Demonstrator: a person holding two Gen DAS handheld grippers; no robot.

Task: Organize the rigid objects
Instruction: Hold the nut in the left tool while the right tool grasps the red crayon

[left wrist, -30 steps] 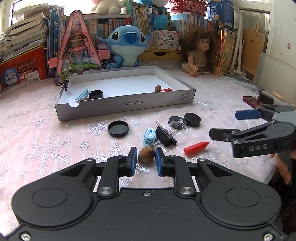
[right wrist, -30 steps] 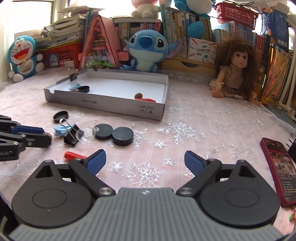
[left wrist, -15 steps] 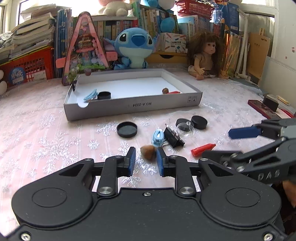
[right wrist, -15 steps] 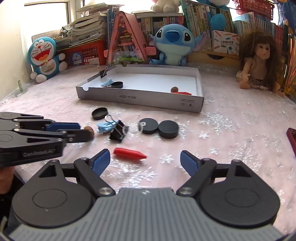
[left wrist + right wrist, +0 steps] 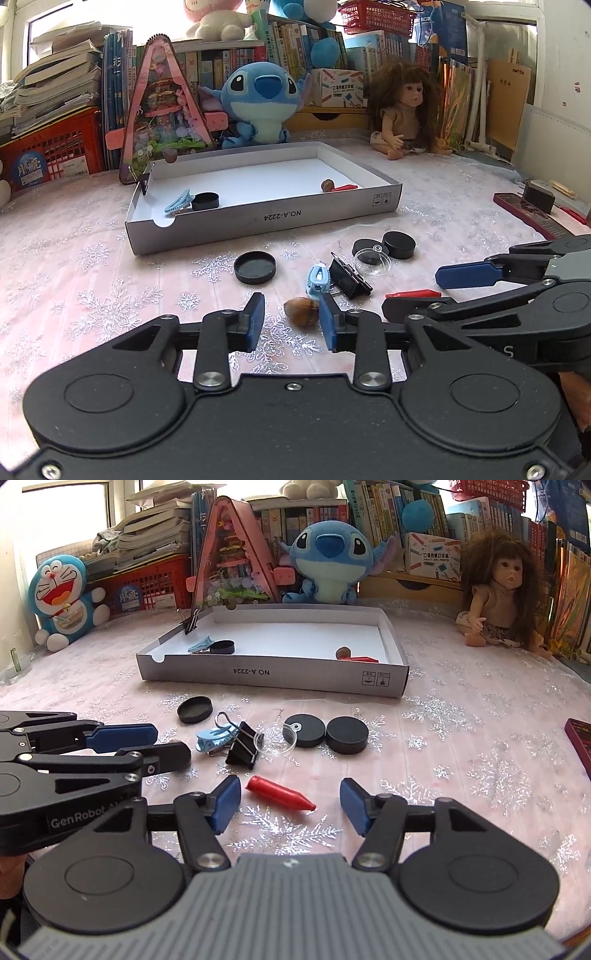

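Table (image 5: 74, 258) w/ pink snowflake cloth; toys & books along the far edge.

Tray (image 5: 266, 218), white, shallow, sits far-centre. Inside it: blue clip (image 5: 178, 201) & black cap (image 5: 205, 201) at near-left, a nut (image 5: 327, 184) touching a red piece (image 5: 345, 187) at right. Black binder clip (image 5: 190, 622) stands on its far-left rim.

Left gripper (image 5: 291, 319): jaws narrow but parted, have just been opening. A nut (image 5: 302, 311) lies on the cloth between them, close to the right pad; left pad stands clear of it. Cannot tell if the right pad touches. Not gripped.

Right gripper (image 5: 290, 803): jaws about half open, have just been closing. Red crayon (image 5: 280, 793) lies on the cloth between them, blunt end near the left pad, tip pointing right. Neither pad on it. In the left view this gripper comes in from the right, its fingers either side of the crayon.

Loose items on the cloth, between grippers and tray:
- two black discs (image 5: 325, 733) side by side, centre-right
- open black cap (image 5: 255, 266), to the left
- binder clip (image 5: 242, 747), centre, just far of the crayon
- clear dish (image 5: 277, 740), overlapping the left disc, beside the binder clip
- blue clip (image 5: 212, 737), touching the binder clip's left side

Dark red phone-like slab (image 5: 528, 214) far right, well apart from the rest.
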